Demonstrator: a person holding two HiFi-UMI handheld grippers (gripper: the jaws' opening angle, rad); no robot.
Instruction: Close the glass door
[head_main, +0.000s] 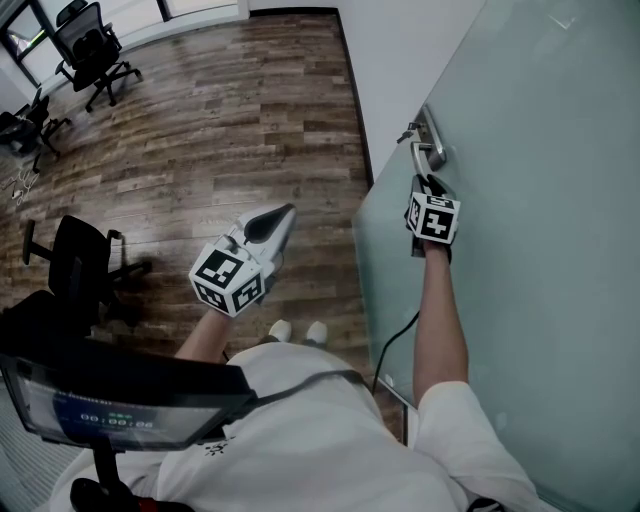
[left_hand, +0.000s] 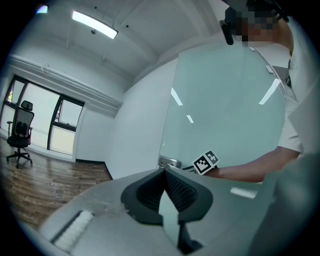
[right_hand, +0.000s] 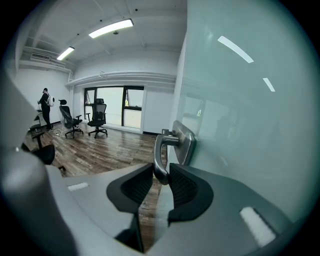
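The frosted glass door fills the right side of the head view and stands ajar beside the white wall. Its metal lever handle points down toward me. My right gripper reaches up to it. In the right gripper view the handle's free end sits pinched between the dark pads of the right gripper. My left gripper hangs over the wooden floor, left of the door and apart from it. Its jaws meet at the tips with nothing in them. The door and handle plate show beyond it.
A black office chair stands close at my left, and more chairs at the far left of the wooden floor. A person stands far off by the windows. A cable hangs beside the door's lower edge.
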